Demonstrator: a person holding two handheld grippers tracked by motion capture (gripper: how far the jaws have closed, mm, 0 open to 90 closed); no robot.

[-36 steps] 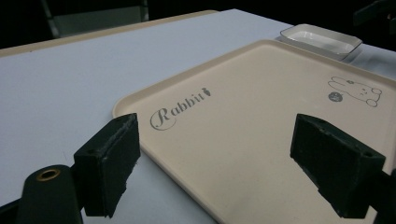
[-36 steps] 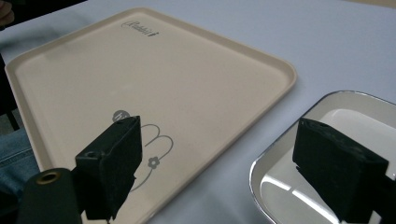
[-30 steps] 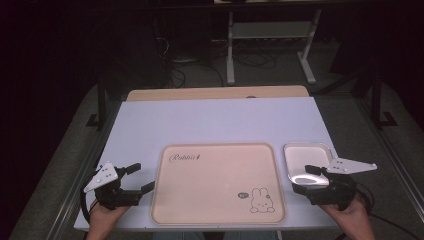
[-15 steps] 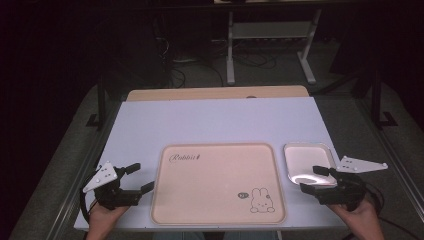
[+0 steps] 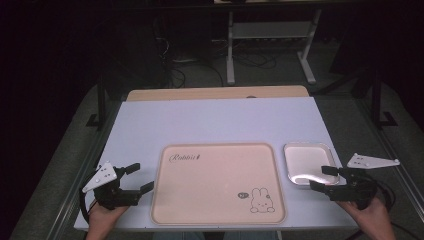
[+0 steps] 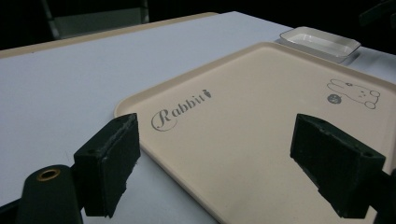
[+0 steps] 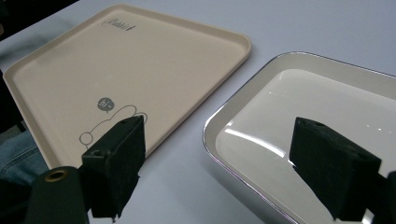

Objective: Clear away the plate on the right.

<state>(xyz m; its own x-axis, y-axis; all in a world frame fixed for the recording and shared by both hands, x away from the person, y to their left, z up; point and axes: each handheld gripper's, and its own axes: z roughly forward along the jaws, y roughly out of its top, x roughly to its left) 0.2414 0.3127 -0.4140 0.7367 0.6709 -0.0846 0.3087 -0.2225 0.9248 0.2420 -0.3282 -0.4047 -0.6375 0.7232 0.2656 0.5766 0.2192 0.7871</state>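
Note:
A beige tray (image 5: 218,185) with a rabbit drawing and the word "Rabbit" lies empty at the middle front of the white table. Right of it sits a small empty white dish (image 5: 308,164) with a shiny rim. My left gripper (image 5: 141,176) stands open just off the tray's left edge, its jaws pointing toward the tray. My right gripper (image 5: 318,178) is open at the dish's near edge. In the left gripper view the left gripper (image 6: 223,170) frames the tray (image 6: 261,121), with the dish (image 6: 322,43) far behind. The right gripper (image 7: 224,172) straddles the gap between tray (image 7: 140,60) and dish (image 7: 317,107).
A white sheet (image 5: 215,122) covers the table, with a wooden strip (image 5: 215,93) along its far edge. Beyond the table are a dark floor, cables and a metal stand (image 5: 270,40). A person's hands hold both grippers at the near edge.
My right gripper has drawn a little to the right, off the dish's front. The left gripper, tray and dish have stayed put.

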